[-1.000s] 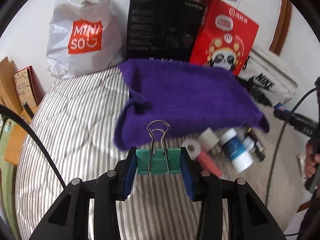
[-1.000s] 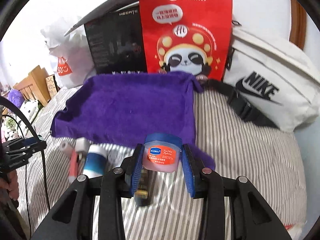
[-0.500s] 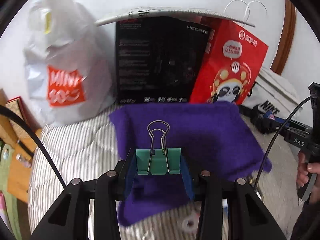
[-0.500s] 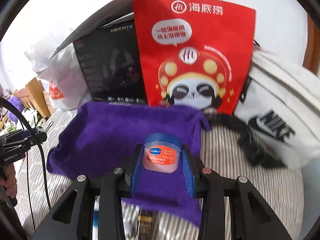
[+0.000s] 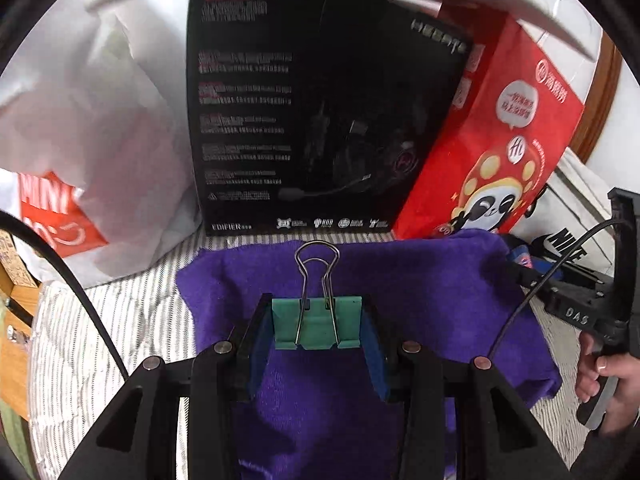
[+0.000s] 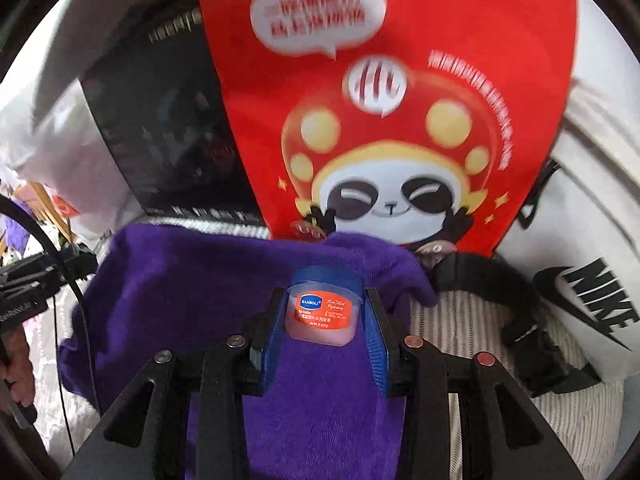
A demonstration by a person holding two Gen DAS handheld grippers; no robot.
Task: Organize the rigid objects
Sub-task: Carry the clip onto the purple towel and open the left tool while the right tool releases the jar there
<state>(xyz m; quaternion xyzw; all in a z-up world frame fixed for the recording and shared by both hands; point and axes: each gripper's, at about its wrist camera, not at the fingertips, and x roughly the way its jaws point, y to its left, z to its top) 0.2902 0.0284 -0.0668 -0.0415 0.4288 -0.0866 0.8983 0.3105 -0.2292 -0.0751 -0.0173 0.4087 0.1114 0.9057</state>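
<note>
My left gripper [image 5: 317, 326] is shut on a green binder clip [image 5: 317, 322] with its wire handles pointing forward, held over the purple cloth [image 5: 432, 292]. My right gripper [image 6: 322, 314] is shut on a small lip balm jar [image 6: 323, 307] with a blue lid and orange label, held over the same purple cloth [image 6: 172, 280] near its far right corner. The right gripper's body also shows at the right edge of the left wrist view [image 5: 576, 312], with a hand on it.
Behind the cloth stand a white Miniso bag [image 5: 88, 168], a black headset box [image 5: 312, 120] and a red panda bag [image 5: 500, 160] [image 6: 392, 120]. A white Nike bag [image 6: 592, 248] with a black strap [image 6: 500, 292] lies right. The bed cover [image 5: 104, 320] is striped.
Both grippers have moved forward over the purple cloth toward the boxes and bags, still holding the clip and the jar. The loose items near the cloth's front edge have dropped out of view.
</note>
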